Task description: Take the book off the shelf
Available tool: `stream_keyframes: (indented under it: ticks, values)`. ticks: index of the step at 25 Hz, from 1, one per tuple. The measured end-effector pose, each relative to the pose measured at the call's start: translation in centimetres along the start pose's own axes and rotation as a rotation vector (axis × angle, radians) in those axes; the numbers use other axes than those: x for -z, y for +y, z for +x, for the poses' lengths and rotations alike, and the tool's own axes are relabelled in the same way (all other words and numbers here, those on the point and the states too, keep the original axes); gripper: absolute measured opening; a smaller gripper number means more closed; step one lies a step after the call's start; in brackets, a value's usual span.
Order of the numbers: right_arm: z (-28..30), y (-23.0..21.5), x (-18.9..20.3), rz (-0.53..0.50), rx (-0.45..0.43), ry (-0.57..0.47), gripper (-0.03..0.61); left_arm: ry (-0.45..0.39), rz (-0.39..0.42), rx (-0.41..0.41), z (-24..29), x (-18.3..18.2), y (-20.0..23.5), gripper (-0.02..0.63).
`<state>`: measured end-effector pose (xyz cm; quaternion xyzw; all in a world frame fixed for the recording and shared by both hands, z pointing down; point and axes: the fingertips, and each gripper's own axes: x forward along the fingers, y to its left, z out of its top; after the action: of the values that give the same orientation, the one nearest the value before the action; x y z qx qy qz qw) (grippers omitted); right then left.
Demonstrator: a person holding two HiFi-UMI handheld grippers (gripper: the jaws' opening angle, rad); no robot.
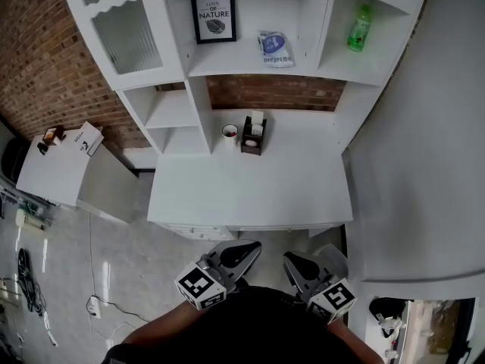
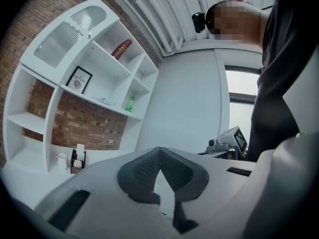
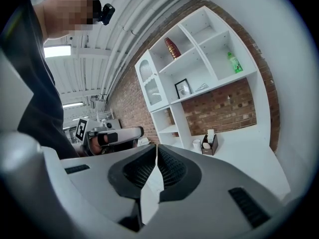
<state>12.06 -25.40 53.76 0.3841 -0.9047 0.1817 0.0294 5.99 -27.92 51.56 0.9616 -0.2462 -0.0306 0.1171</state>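
The book [image 1: 274, 49], blue and white, lies flat on the middle shelf of the white shelf unit [image 1: 198, 105], right of a framed picture [image 1: 213, 17]. It shows as a thin flat thing in the left gripper view [image 2: 104, 101] and in the right gripper view [image 3: 202, 87]. Both grippers hang low, close to the person's body, well short of the desk's front edge. My left gripper [image 1: 246, 250] [image 2: 159, 151] is shut and holds nothing. My right gripper [image 1: 294, 260] [image 3: 156, 148] is shut and empty too.
A green bottle [image 1: 359, 27] stands in the right shelf compartment. A white mug [image 1: 229, 133] and a brown caddy [image 1: 253, 135] sit at the back of the white desk [image 1: 250, 192]. A small white cabinet [image 1: 57, 165] stands at the left, with cables on the floor near it.
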Motion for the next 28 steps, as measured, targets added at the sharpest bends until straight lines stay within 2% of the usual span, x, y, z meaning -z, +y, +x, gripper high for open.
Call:
stream_keyframes:
  ticks: [3, 8, 15, 21, 25, 28]
  values:
    - [3.9, 0.3, -1.5, -0.014, 0.007, -0.014, 0.021, -0.006, 0.028, 0.024, -0.9, -1.8, 3.4, 0.008]
    - [10.7, 1.9, -3.5, -0.042, -0.011, -0.031, 0.021, -0.014, 0.042, 0.008, -3.7, -4.1, 9.8, 0.008]
    - [16.8, 3.5, -4.0, -0.049, -0.050, -0.022, 0.021, -0.018, 0.006, -0.004, -6.8, -3.9, 15.0, 0.008]
    - [19.9, 2.0, -4.1, -0.022, -0.067, 0.005, 0.021, -0.020, 0.005, -0.041, -7.0, -4.4, 17.8, 0.008]
    - [21.3, -0.2, -6.8, -0.069, -0.087, -0.006, 0.021, -0.041, 0.010, -0.039, -5.8, -6.1, 19.4, 0.008]
    - [22.4, -2.4, -10.0, -0.146, -0.103, -0.023, 0.021, -0.050, 0.055, -0.020, -4.2, -8.4, 20.6, 0.008]
